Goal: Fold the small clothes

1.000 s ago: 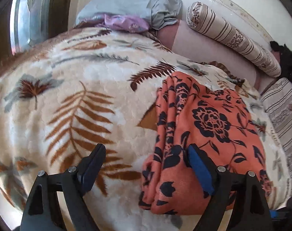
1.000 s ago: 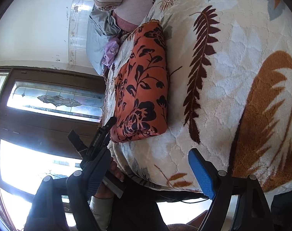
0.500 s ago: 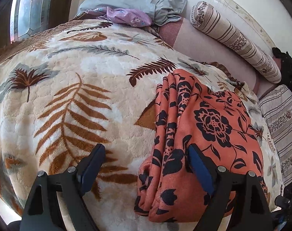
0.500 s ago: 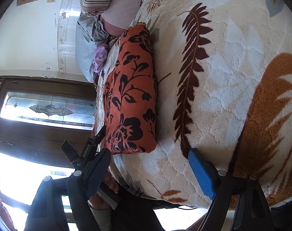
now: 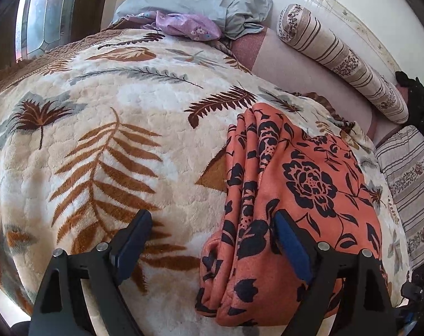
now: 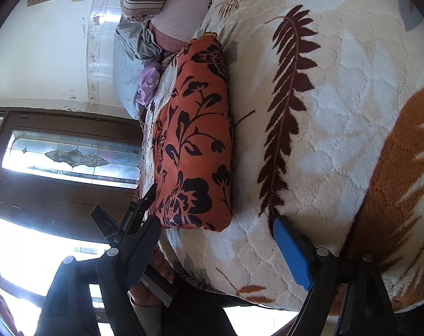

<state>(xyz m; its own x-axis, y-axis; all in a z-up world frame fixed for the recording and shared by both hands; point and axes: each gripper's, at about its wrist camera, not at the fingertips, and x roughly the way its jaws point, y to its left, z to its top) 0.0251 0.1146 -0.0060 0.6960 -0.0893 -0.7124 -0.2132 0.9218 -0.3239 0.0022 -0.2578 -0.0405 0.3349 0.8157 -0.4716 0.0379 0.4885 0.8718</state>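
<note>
A folded orange garment with black flowers [image 5: 290,196] lies on the leaf-patterned cream blanket [image 5: 114,140]. It also shows in the right wrist view [image 6: 195,145], lying near the blanket's edge. My left gripper [image 5: 212,232] is open and empty, just short of the garment's near end, its right finger over the cloth. My right gripper [image 6: 217,240] is open and empty, held off the blanket edge [image 6: 324,112] beside the garment's near corner. The left gripper [image 6: 145,201] shows in the right wrist view, next to that corner.
A grey pillow [image 5: 200,2] and a crumpled purple cloth [image 5: 189,25] lie at the head of the bed. A striped bolster [image 5: 340,58] lies along the wall. A stained-glass window [image 6: 72,154] stands beside the bed. A dark object [image 5: 419,103] sits far right.
The left gripper has drawn back and up a little, so more of the bed shows. The right gripper has shifted slightly toward the garment. The garment has not moved.
</note>
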